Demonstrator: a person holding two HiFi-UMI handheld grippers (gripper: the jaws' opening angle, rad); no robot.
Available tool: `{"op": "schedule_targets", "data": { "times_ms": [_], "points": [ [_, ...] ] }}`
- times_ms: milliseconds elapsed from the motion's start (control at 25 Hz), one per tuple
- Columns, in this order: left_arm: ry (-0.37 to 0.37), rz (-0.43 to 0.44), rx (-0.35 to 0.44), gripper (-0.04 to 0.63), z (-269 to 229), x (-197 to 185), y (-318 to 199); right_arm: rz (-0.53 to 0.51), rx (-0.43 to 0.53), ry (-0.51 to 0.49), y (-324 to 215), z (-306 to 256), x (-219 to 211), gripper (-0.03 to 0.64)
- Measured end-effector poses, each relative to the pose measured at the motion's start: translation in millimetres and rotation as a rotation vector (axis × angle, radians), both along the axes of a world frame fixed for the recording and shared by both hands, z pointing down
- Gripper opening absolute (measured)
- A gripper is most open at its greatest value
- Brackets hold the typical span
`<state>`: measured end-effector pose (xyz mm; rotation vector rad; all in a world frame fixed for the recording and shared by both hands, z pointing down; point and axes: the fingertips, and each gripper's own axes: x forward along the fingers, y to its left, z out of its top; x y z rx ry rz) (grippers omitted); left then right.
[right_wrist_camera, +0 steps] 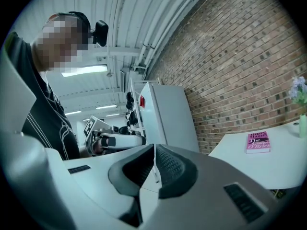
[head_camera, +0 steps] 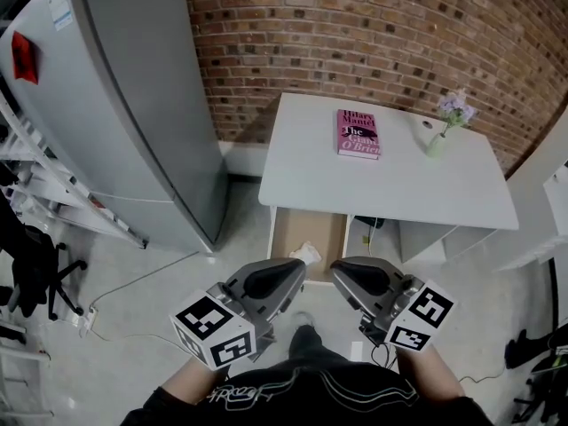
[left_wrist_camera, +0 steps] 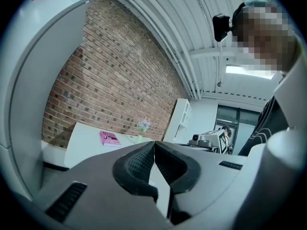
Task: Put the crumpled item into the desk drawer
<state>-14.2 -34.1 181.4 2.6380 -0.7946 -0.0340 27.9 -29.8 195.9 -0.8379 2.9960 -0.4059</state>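
Note:
A crumpled white item [head_camera: 306,254] lies in the open desk drawer [head_camera: 293,224], at its front end. The drawer sticks out from under the white desk [head_camera: 390,189]. My left gripper [head_camera: 298,270] hovers just in front of the drawer, its tip right beside the crumpled item in the head view. My right gripper [head_camera: 337,273] hangs close to its right. In the left gripper view the left gripper [left_wrist_camera: 154,143] has its jaws shut tip to tip with nothing between them. The right gripper [right_wrist_camera: 154,148] is shut and empty in its own view too.
A pink book [head_camera: 358,133] and a small vase of flowers [head_camera: 441,136] stand on the desk. A tall grey fridge [head_camera: 133,105] stands to the left, a brick wall behind. Cables run over the floor [head_camera: 133,327], and a chair [head_camera: 35,273] is at the left edge.

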Motion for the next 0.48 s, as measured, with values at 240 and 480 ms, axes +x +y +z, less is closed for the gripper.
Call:
{"op": "schedule_targets", "data": {
  "times_ms": [240, 480],
  "points": [
    [-0.008, -0.004, -0.02, 0.021, 10, 1, -7, -0.006, -0.011, 0.01, -6, 7, 0, 0.048],
    [-0.022, -0.009, -0.027, 0.021, 27, 7, -16, -0.007, -0.019, 0.013, -13, 22, 5, 0.048]
  ]
}}
